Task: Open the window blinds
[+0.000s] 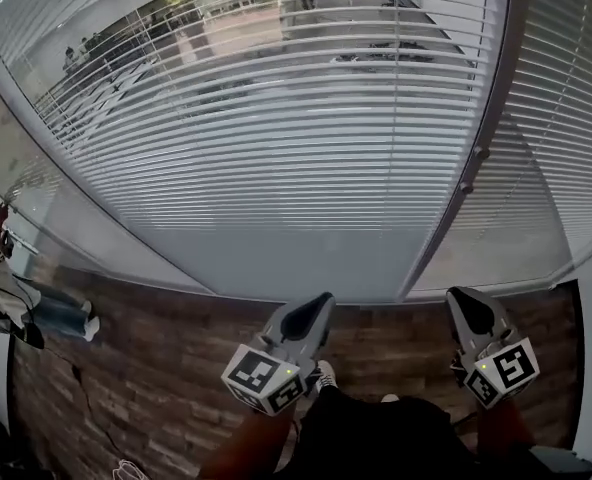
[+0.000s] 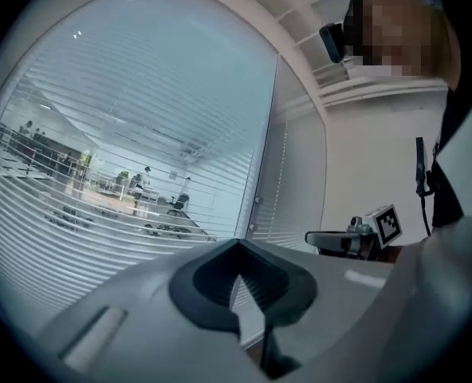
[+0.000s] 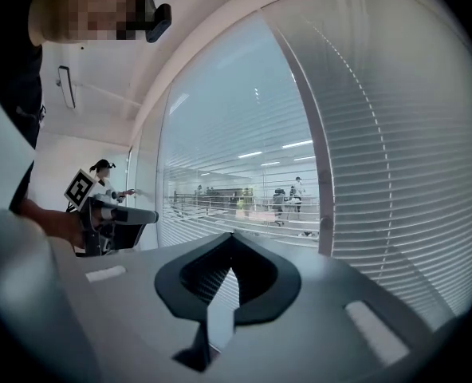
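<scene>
White horizontal window blinds (image 1: 276,138) hang over a wide glass pane, lowered nearly to its bottom, their slats tilted enough that an office shows through. A second blind (image 1: 561,148) covers the pane to the right of a grey mullion (image 1: 481,118) with two small knobs. My left gripper (image 1: 321,300) and right gripper (image 1: 462,294) are held low over the floor, short of the glass and pointing at it. Both are shut with nothing between their jaws. The blinds fill the left gripper view (image 2: 124,134) and the right gripper view (image 3: 395,150) beyond each gripper's shut tips (image 2: 237,242) (image 3: 233,234).
A white band of frame (image 1: 276,263) runs along the foot of the window above the wood-patterned floor (image 1: 146,368). Another person's legs in jeans (image 1: 61,313) lie at the far left. My own dark trousers (image 1: 376,438) fill the bottom edge. A white wall (image 2: 371,158) stands to the right.
</scene>
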Demonstrator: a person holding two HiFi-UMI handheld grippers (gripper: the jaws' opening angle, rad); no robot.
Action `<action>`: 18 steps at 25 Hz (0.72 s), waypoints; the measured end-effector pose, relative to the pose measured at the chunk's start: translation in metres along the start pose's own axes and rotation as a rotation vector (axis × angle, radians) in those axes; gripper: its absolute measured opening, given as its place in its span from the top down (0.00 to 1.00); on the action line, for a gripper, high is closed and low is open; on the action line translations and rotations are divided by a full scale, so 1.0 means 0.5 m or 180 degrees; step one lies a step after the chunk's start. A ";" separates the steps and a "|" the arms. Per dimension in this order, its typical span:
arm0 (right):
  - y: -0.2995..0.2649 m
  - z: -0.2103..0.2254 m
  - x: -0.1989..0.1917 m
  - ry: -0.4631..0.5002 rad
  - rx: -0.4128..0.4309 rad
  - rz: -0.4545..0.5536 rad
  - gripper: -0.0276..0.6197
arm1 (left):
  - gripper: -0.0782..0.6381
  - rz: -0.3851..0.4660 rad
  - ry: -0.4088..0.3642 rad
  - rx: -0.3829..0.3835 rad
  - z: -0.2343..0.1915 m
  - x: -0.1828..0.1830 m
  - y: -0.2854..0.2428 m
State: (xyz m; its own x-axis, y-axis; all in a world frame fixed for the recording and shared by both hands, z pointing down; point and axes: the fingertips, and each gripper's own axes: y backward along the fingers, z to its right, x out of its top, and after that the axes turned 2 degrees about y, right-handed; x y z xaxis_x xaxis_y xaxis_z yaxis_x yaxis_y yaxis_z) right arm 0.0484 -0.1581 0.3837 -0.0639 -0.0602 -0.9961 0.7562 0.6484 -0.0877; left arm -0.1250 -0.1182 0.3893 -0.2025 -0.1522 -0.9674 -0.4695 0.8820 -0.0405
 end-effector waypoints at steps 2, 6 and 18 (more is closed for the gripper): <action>0.032 -0.004 -0.001 -0.0001 0.0049 -0.0013 0.92 | 0.89 0.0029 0.0002 -0.0006 0.043 -0.004 0.006; 0.098 0.006 0.005 -0.0003 0.0136 -0.0017 0.92 | 0.89 0.0070 -0.0036 0.0022 0.130 -0.004 0.007; 0.196 -0.021 -0.025 -0.0118 0.0290 0.0037 0.92 | 0.89 -0.0039 -0.0169 0.0263 0.227 -0.019 0.081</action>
State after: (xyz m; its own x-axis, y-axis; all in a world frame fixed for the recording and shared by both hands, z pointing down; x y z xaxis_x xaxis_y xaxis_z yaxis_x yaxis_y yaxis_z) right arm 0.1163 -0.0855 0.3877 -0.0319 -0.0823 -0.9961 0.8130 0.5776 -0.0737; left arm -0.0445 -0.0305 0.3685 -0.1503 -0.1414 -0.9785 -0.3986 0.9144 -0.0709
